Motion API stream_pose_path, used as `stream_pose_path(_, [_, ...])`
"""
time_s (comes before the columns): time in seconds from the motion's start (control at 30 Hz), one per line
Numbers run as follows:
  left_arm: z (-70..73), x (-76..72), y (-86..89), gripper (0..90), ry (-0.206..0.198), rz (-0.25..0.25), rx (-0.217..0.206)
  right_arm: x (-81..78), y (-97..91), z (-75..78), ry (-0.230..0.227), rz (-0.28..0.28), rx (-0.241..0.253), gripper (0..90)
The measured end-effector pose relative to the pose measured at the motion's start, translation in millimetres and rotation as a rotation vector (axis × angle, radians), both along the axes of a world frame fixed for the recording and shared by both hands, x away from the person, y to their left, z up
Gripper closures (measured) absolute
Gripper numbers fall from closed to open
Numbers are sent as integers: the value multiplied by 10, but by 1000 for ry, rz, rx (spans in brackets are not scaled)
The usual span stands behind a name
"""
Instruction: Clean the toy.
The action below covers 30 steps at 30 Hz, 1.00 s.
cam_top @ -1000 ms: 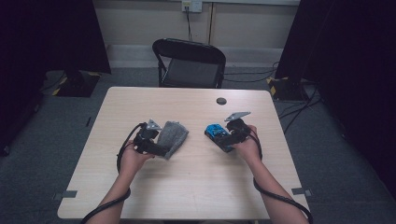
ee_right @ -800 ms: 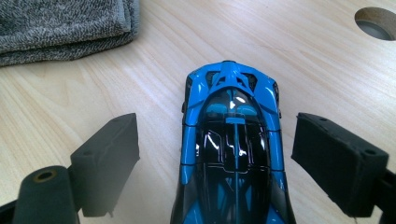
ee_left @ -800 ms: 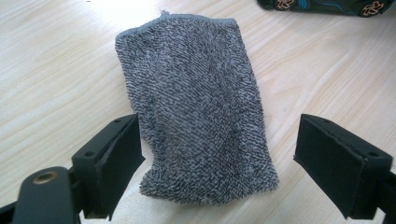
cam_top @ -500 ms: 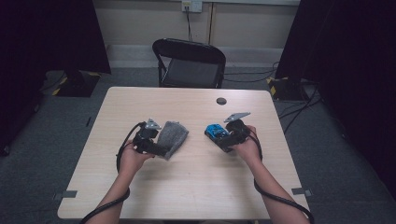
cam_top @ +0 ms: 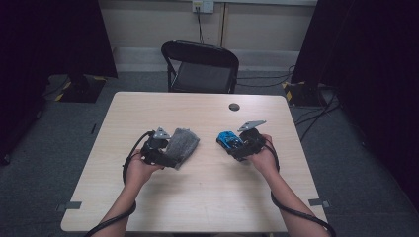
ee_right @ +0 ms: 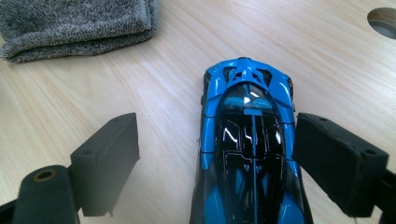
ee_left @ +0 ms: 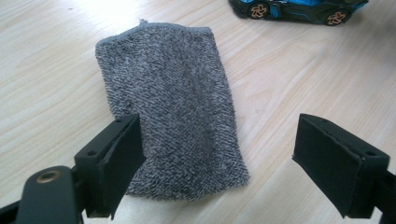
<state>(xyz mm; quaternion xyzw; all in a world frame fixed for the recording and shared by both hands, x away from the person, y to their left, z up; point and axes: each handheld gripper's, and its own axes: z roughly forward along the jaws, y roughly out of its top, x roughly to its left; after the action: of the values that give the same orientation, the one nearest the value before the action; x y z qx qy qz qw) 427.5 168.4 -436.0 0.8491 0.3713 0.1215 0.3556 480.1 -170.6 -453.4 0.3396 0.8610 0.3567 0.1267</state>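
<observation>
Toy car (ee_right: 247, 154) and cloth (ee_left: 173, 116): I'm hovering spread jaws over each, readying to close and grip.

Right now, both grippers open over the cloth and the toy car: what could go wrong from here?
1. The right gripper sits off-centre: one jaw is at the toy car, the other well clear, so closing may shove or roll the car.
2. The left gripper straddles the folded grey cloth unevenly; it may pinch only an edge, so the fold drags or opens.
</observation>
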Motion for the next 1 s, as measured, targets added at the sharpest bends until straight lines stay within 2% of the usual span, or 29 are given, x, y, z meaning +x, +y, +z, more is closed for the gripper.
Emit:
stream_pose_path(0.3, [21, -81, -38, 153, -13, -30, -7, -88, -9, 14, -5, 25, 4, 143])
stream_pose_path(0.43, [24, -116, -54, 151, -14, -39, -19, -124, -30, 14, -1, 30, 29, 144])
stream_pose_path(0.73, [15, -180, -86, 152, -11, -58, -36, -218, -23, 1, -6, 59, 19, 144])
stream_pose_path(1.0, [-2, -268, -148, 153, -23, -92, -9, -318, 29, 28, -17, 104, 24, 144])
